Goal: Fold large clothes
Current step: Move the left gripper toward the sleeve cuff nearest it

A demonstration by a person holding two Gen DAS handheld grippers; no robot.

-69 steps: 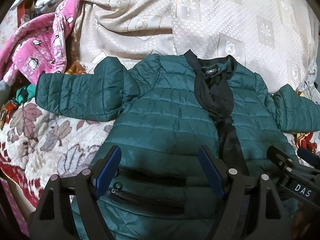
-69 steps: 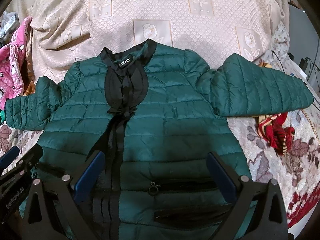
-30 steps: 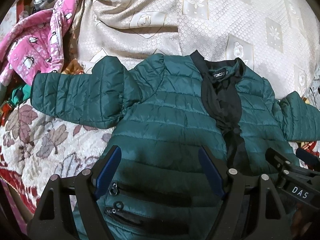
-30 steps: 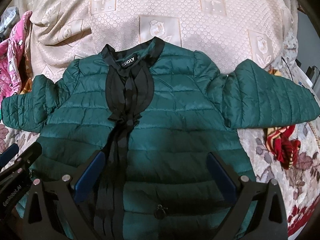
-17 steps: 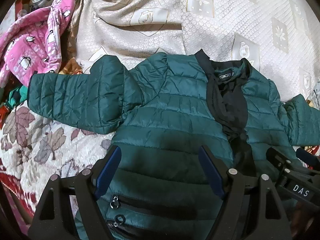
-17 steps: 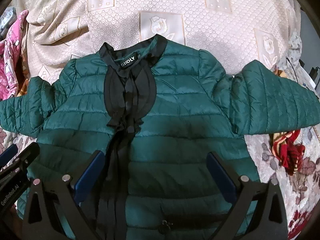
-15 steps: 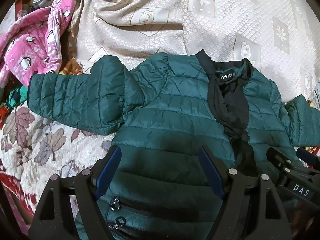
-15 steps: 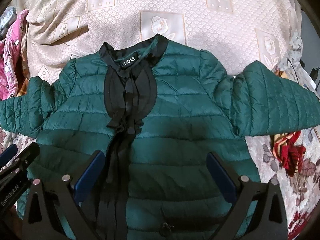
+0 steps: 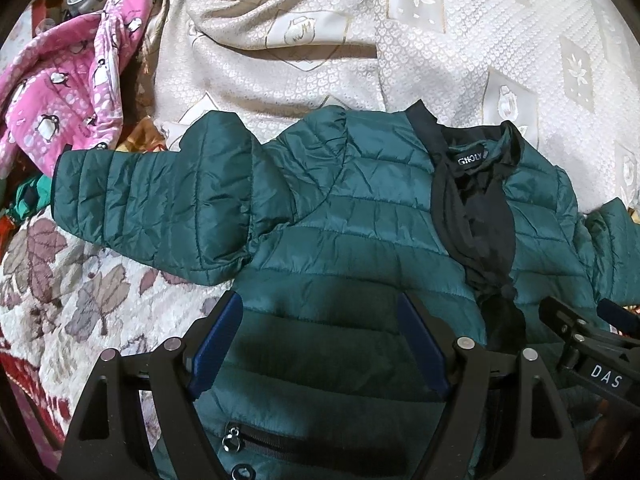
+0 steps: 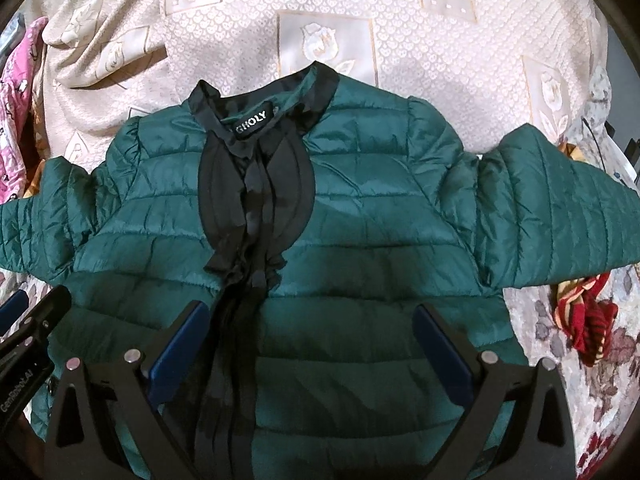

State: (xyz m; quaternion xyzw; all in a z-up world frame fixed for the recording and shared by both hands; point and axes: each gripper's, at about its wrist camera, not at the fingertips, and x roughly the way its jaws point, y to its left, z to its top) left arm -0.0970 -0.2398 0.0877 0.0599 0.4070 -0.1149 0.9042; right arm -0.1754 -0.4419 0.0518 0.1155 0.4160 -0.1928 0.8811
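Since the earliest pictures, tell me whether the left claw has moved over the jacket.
Yes. The left claw has moved up the jacket toward the collar: the pocket zippers, once between its fingers, now sit lower in its view.

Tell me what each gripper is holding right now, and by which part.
Nothing is held. The left gripper and the right gripper both hang open above the green jacket, which lies flat on the bed, with no fabric between their fingers.

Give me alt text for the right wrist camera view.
A dark green quilted puffer jacket with black collar trim lies face up, sleeves spread, on a cream floral bedspread. The right gripper hovers open over its lower front, holding nothing.
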